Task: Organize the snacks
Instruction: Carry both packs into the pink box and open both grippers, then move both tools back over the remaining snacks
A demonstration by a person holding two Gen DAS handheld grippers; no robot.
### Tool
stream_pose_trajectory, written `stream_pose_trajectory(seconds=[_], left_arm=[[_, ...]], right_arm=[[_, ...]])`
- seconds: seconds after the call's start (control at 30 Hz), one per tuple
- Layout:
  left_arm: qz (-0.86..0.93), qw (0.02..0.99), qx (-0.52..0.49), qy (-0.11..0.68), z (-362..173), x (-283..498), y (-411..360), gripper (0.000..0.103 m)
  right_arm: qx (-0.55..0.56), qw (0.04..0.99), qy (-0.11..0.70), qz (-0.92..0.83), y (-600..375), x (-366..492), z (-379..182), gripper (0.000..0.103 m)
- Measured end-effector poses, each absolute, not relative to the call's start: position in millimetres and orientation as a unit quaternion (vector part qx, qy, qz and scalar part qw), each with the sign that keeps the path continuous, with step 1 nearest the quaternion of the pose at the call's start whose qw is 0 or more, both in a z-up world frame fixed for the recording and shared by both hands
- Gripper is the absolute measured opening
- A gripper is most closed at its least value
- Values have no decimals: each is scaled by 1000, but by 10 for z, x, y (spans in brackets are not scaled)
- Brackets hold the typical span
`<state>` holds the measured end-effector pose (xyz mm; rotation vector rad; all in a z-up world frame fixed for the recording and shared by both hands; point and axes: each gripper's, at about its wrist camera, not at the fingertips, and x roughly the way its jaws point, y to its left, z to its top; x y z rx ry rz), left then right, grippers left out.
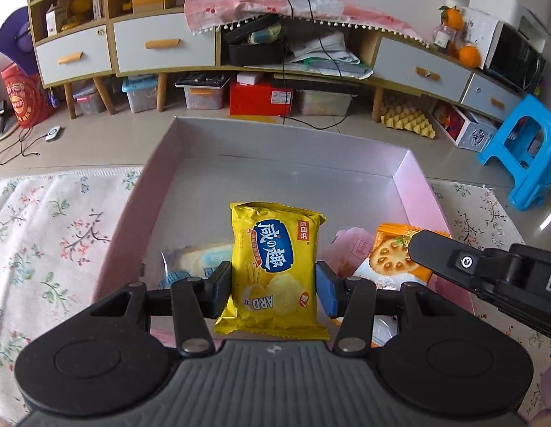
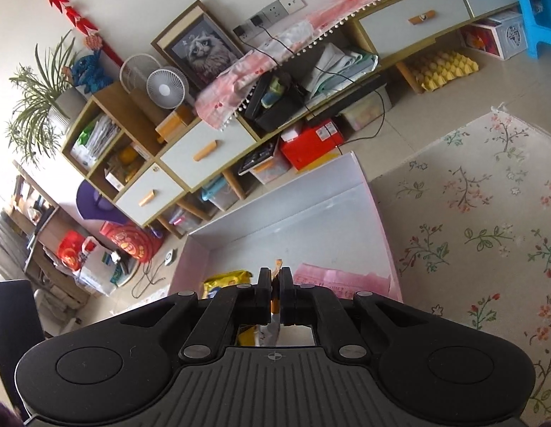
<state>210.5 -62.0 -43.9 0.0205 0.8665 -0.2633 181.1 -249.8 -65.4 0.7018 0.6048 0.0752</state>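
A: Left gripper (image 1: 273,286)?
B: Pinching the yellow snack pack (image 1: 273,267) by both sides, pack upright over the pink box (image 1: 414,178).
A: Right gripper (image 2: 274,293)?
B: Pressed nearly together on the edge of an orange cracker pack (image 1: 392,259), at 3 o'clock of the yellow one.
A: Else in the box?
B: Pale blue pack (image 1: 193,263) at 9, pink pack (image 1: 350,245) btwn yellow & orange.
A: Box sits where?
B: On a floral rug (image 1: 54,227).

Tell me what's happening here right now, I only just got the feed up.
A person is sorting snacks into a pink box on a floral cloth. The left gripper grips a yellow cracker packet over the box. The right gripper is shut on the edge of an orange cracker packet. A pink packet and a pale one already lie inside.
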Motion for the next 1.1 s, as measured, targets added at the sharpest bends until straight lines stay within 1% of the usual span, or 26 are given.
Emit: stream_pose_trajectory(seconds=[0.17, 0.2, 0.23, 0.27, 0.3, 0.33, 0.37, 0.4, 0.43, 0.47, 0.5, 0.53, 0.57, 0.63, 0.67, 0.73, 0.87, 0.97, 1.1], left_arm=[[-130, 898, 12, 420, -415, 2115, -637, 47], [-130, 897, 10, 423, -415, 2127, -639, 49], [-131, 896, 10, 425, -412, 2127, -640, 54], [-133, 894, 12, 428, -406, 2127, -648, 62], [-135, 893, 15, 429, -394, 2115, -654, 65], [-137, 893, 21, 428, -387, 2106, -668, 69], [-138, 893, 28, 427, -374, 2094, -680, 69], [-136, 894, 34, 426, -358, 2082, -690, 70], [-135, 894, 36, 426, -346, 2075, -698, 74], [-135, 894, 36, 425, -331, 2061, -694, 76], [-137, 894, 34, 425, -312, 2041, -681, 78], [-141, 893, 30, 426, -299, 2028, -667, 82], [-142, 892, 26, 428, -288, 2010, -650, 87], [-140, 891, 22, 432, -265, 1972, -620, 89], [-138, 890, 25, 434, -251, 1955, -612, 89], [-131, 890, 31, 436, -215, 1914, -596, 91], [-119, 892, 41, 434, -134, 1793, -552, 97], [-111, 893, 58, 432, -79, 1690, -538, 101], [-109, 891, 46, 439, -61, 1526, -455, 103]], right_arm=[[337, 894, 292, 39, -2502, 1811, -654, 7], [336, 895, 290, 42, -2502, 1811, -649, 10], [334, 897, 287, 46, -2496, 1804, -643, 11], [330, 898, 286, 48, -2483, 1800, -628, 11], [325, 899, 289, 49, -2474, 1807, -609, 13], [318, 901, 290, 51, -2465, 1809, -584, 19], [312, 903, 290, 52, -2456, 1806, -560, 24], [305, 906, 289, 52, -2447, 1798, -533, 35], [299, 909, 286, 53, -2441, 1781, -499, 46], [293, 912, 282, 52, -2445, 1766, -467, 50], [286, 915, 280, 52, -2442, 1747, -431, 57], [279, 917, 278, 54, -2439, 1725, -392, 62], [270, 920, 278, 55, -2437, 1701, -352, 65], [251, 927, 274, 52, -2432, 1640, -258, 77], [242, 930, 272, 49, -2435, 1608, -214, 79], [232, 934, 270, 44, -2447, 1537, -134, 87], [218, 936, 274, 44, -2454, 1418, -17, 91], [192, 941, 275, 35, -2419, 1313, 91, 96], [164, 946, 277, 41, -2371, 1141, 233, 98]])
